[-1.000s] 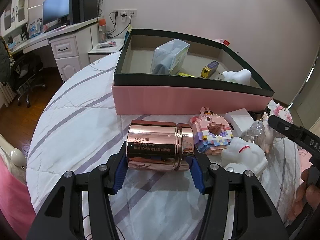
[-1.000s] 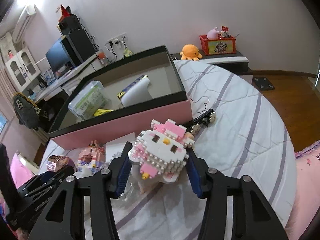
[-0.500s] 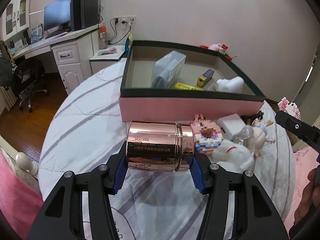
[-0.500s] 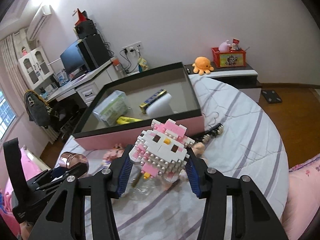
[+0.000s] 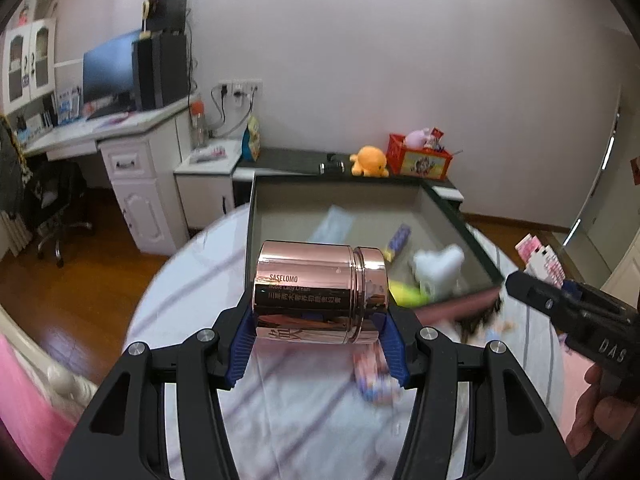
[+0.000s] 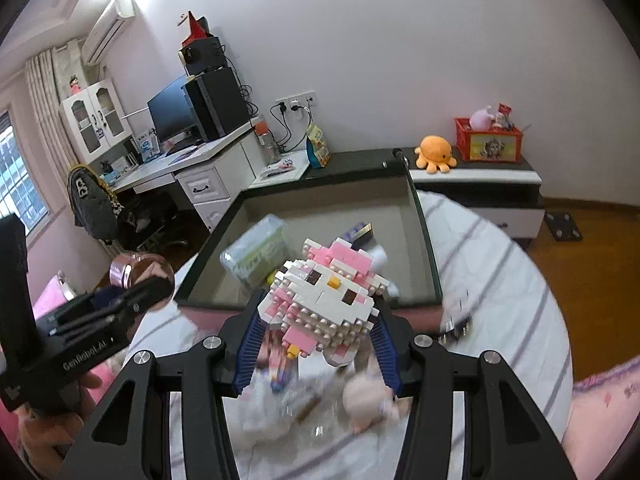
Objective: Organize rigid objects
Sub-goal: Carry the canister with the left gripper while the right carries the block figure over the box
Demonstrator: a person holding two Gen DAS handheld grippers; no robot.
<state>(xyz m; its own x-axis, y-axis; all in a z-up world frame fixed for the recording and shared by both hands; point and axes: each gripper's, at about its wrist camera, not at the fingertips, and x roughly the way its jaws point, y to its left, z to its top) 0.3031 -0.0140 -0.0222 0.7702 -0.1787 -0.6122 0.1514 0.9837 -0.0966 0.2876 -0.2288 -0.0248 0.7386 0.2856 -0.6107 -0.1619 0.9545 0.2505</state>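
Left wrist view shows the left gripper (image 5: 316, 344) pinching a rose-gold metal jar (image 5: 320, 290) end to end, one blue pad on its base and one on its lid, the jar lying sideways in the air above the bed (image 5: 192, 292). That polished skin looks slippery and the jar probably has some weight, so a hold on the flat ends seems sounder than one on the round wall.

On the other side, the right gripper (image 6: 318, 338) clamps a pink-and-white brick figure (image 6: 326, 304) by its flanks, also held off the bed. It is stiff but likely brittle, since studs could pop apart under a hard squeeze or a drop.

Ahead of both sits the open pink box (image 6: 424, 240) with dark rim, already holding a clear plastic case (image 6: 256, 252), a white item and a few small pieces. Its near wall is the thing to clear. Loose toys (image 6: 368, 400) lie blurred on the striped bedspread beneath the grippers.
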